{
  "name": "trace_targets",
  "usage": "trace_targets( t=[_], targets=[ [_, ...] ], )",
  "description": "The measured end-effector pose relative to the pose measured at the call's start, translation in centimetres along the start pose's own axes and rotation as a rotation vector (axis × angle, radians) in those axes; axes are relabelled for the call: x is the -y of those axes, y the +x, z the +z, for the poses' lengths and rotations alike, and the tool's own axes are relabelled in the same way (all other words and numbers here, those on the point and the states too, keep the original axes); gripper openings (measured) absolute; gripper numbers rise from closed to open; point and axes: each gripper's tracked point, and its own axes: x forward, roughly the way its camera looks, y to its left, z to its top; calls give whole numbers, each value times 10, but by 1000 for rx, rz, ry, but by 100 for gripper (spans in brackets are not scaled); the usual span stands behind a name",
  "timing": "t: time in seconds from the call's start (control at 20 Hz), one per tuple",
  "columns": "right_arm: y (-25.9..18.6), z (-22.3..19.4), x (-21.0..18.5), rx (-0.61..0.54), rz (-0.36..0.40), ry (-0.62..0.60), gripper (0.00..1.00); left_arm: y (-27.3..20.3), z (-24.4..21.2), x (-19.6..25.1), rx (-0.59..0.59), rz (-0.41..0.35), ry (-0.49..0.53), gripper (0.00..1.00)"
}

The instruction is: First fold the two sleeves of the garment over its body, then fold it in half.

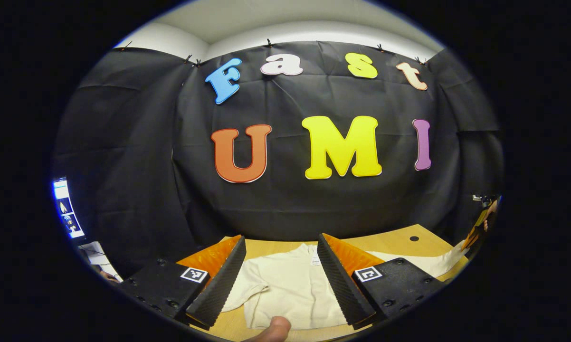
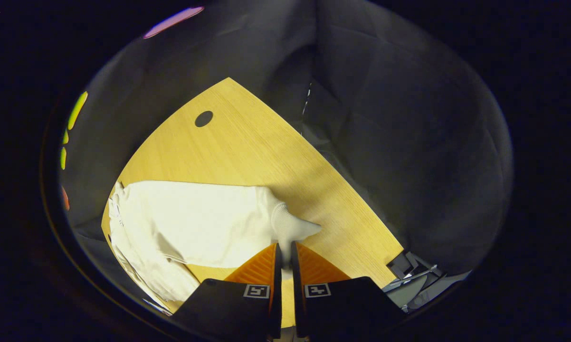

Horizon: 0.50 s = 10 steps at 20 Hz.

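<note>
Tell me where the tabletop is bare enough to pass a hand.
Bare table lies beyond the garment, between it, the round hole and the cloth wall, and right of the cuff that the right gripper pinches. It is crowded where the open left gripper hovers over the garment's body.

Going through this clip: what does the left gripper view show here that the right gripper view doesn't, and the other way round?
Left gripper view: the left gripper open above the garment, with the garment's body lying flat, a person's fingertip at its near hem, and a lit screen far to the side.

Right gripper view: the right gripper shut on the sleeve cuff, lifting it off the table, and some clutter past the table's edge.

Both: the pale garment, the wooden table and its dark hole.
</note>
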Motion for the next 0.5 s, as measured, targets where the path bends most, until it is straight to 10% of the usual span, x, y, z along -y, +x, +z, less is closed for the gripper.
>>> trace_targets(
  t=[0.5],
  targets=[
    [-68,-21,-167,58,48,-200,12,24,-20,-49,-2,-104,-27,96]
  ],
)
